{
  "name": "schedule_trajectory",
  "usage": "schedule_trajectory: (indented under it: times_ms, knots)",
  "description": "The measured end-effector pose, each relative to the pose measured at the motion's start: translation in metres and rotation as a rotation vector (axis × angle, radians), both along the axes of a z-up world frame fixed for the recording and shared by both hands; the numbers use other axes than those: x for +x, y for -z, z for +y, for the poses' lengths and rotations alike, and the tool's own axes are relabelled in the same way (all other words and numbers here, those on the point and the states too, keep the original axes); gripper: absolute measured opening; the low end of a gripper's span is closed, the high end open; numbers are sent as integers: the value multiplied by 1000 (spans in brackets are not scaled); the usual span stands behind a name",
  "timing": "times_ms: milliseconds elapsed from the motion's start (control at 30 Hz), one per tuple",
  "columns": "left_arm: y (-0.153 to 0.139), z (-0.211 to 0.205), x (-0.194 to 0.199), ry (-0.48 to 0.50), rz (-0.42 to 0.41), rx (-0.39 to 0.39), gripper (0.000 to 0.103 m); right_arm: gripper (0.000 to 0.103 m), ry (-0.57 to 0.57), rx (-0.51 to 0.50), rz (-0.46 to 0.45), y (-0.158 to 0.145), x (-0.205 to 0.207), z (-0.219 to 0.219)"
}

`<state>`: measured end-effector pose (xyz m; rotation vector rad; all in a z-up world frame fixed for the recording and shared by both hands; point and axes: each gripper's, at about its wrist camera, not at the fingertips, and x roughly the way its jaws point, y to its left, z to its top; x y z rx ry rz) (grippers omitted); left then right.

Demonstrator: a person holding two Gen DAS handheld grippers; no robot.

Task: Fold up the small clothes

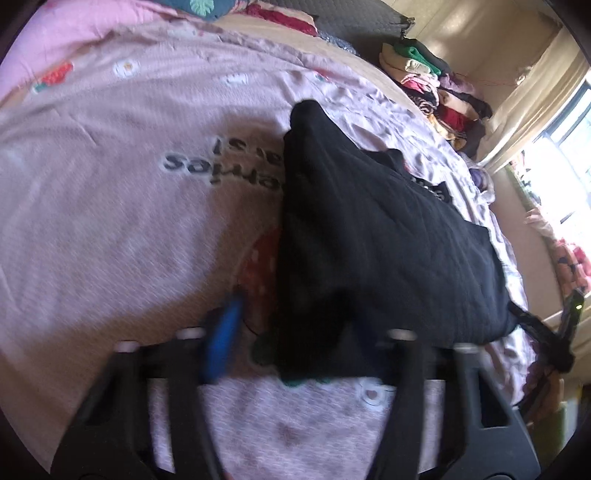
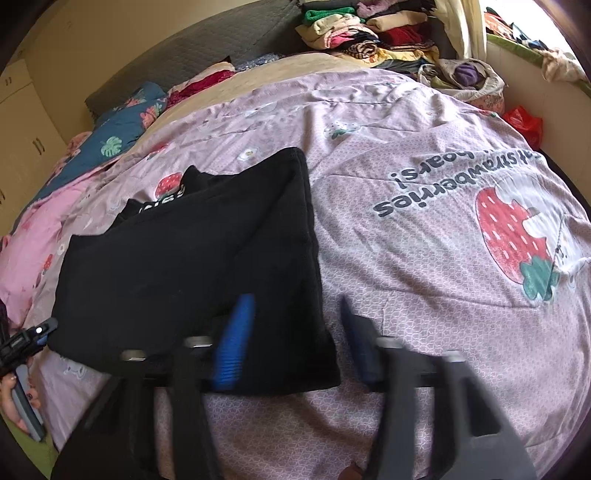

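Observation:
A black garment (image 1: pixel 369 229) (image 2: pixel 184 258), folded into a rough rectangle, lies flat on the pink strawberry-print bedcover (image 1: pixel 110 184) (image 2: pixel 424 295). My left gripper (image 1: pixel 291 343) straddles its near corner. The blue left finger (image 1: pixel 221 339) stands clear of the cloth, and the cloth hides the other finger. My right gripper (image 2: pixel 295 332) is at the garment's other near corner with its jaws apart. One blue finger (image 2: pixel 236 339) rests over the cloth and the darker one (image 2: pixel 358 347) stands just beside its edge. In the right wrist view the left gripper (image 2: pixel 26 339) shows at the left edge, held by a hand (image 2: pixel 14 398).
A pile of folded clothes (image 1: pixel 436 88) (image 2: pixel 369 33) sits at the far end of the bed near a curtain. A blue floral pillow (image 2: pixel 122 125) and a dark headboard (image 2: pixel 184 51) lie beyond the garment. A red bag (image 2: pixel 524 122) sits off the bed's right side.

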<state>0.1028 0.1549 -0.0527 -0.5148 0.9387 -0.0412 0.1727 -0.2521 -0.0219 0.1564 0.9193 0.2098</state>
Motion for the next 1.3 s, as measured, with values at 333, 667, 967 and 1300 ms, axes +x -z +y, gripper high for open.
schedule_trajectory:
  times_ms: [333, 667, 967, 1300]
  knots:
    - [-7, -15, -6, 51, 2, 94, 10, 6, 47, -46, -6, 4, -11, -10]
    - [-10, -17, -10, 59, 4, 108, 10, 27, 97, -26, 11, 5, -19, -14]
    - [-14, -19, -17, 52, 2, 106, 12, 70, 105, 33, -51, -14, -40, -14]
    - [-23, -24, -26, 57, -4, 126, 27, 93, 116, 40, -90, -27, -57, -12]
